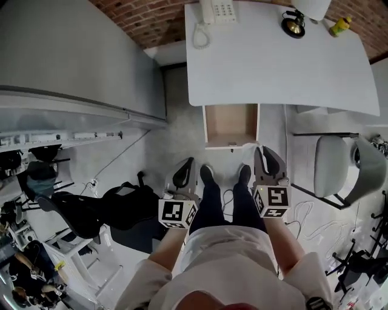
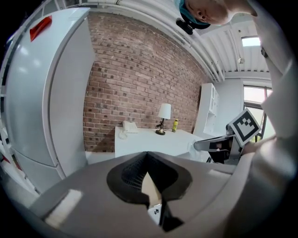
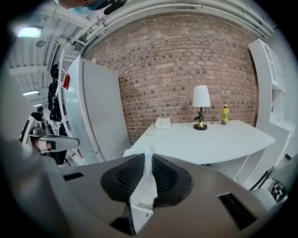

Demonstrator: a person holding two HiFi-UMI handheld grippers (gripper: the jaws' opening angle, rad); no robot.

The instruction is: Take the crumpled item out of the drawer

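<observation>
The white desk's (image 1: 273, 60) drawer (image 1: 230, 124) stands pulled open, and its bare wooden bottom shows nothing inside. My right gripper (image 1: 262, 152) hangs just in front of the drawer's right corner, above my right foot. In the right gripper view its jaws (image 3: 148, 160) are shut on a crumpled white paper item (image 3: 144, 188), which pokes up past the tips. My left gripper (image 1: 188, 162) is held low, left of my legs and short of the drawer. In the left gripper view its tips (image 2: 148, 157) meet with nothing clearly held.
A phone (image 1: 217, 10), a lamp (image 1: 294, 24) and a yellow bottle (image 1: 341, 25) stand on the desk. A grey chair (image 1: 333, 164) is at the right. At the left are a tall grey cabinet (image 1: 79, 54) and a black bag (image 1: 121, 206). Cables (image 1: 303, 215) lie on the floor.
</observation>
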